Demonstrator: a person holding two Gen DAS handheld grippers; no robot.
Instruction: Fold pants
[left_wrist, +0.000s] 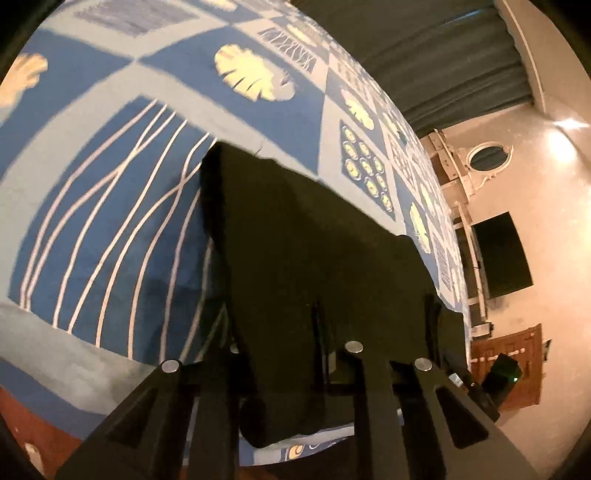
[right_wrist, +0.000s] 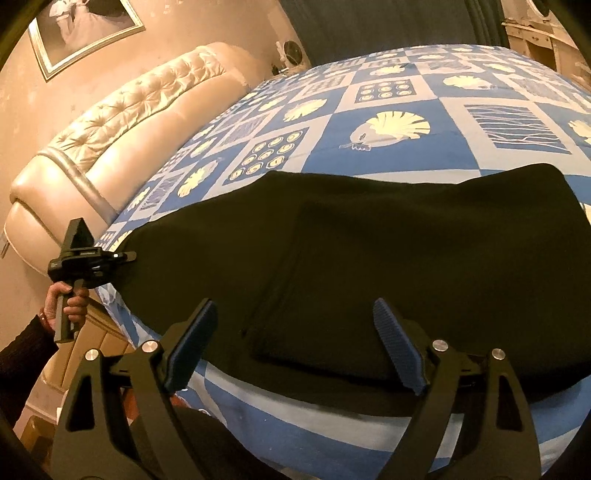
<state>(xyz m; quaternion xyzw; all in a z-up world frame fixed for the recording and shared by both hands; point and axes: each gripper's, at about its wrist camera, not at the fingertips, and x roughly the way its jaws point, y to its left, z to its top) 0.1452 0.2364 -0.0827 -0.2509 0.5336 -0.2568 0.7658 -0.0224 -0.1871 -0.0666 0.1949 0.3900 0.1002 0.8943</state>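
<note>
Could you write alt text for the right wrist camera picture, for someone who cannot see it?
Dark pants lie on a blue patterned bedspread. The right tongs hover open at their near edge; the left tongs meet their far left end.

Left gripper (left_wrist: 321, 332) jaws pinch black pants (left_wrist: 295, 229) on patterned bedspread (left_wrist: 110, 184).

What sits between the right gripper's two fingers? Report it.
In the right wrist view, the right gripper is open, and the near folded edge of the black pants lies between its fingers, on the blue patterned bedspread. The pads are not touching it.
</note>
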